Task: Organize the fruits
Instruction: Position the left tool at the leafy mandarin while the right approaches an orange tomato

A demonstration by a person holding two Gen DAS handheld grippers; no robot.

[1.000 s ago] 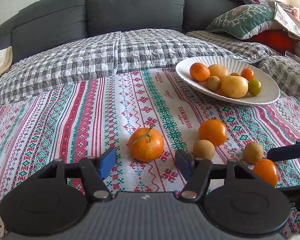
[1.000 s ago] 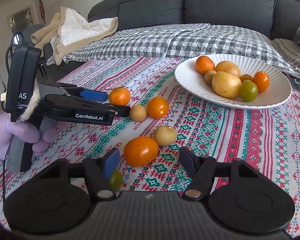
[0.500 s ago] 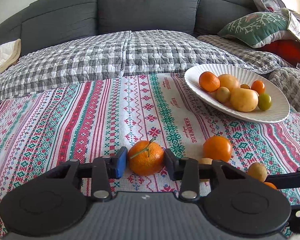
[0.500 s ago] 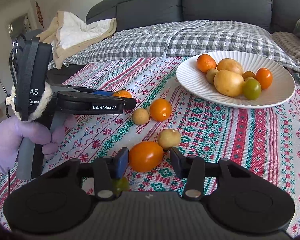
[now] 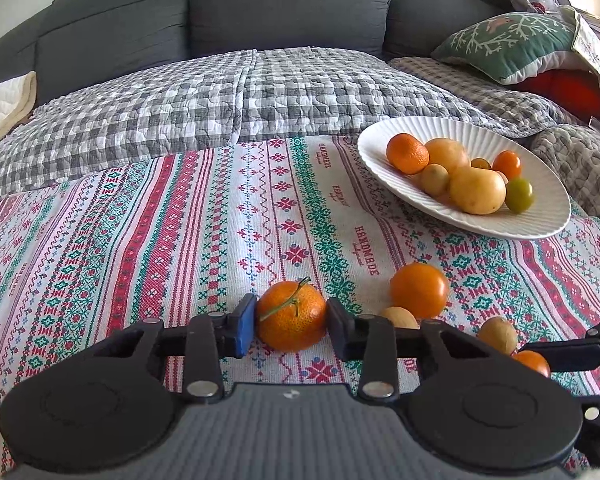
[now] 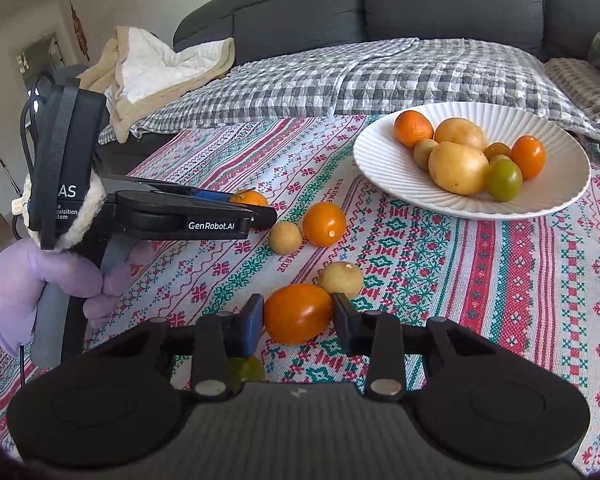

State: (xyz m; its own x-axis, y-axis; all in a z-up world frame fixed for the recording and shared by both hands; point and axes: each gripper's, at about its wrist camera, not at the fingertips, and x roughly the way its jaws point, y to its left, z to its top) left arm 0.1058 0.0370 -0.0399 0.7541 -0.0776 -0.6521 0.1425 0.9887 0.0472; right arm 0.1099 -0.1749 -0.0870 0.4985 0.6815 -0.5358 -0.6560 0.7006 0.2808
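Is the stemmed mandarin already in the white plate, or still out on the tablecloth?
Out. The stemmed mandarin sits on the tablecloth, clamped between the left tongs, well short of the white plate.

Orange mandarin, white plate, grey-checked quilt, perhaps green fruit.

A red, green and white patterned woven tablecloth carries everything. On it rest a white ribbed plate of fruit, a stemmed orange mandarin, two orange tomatoes and two small tan round fruits.
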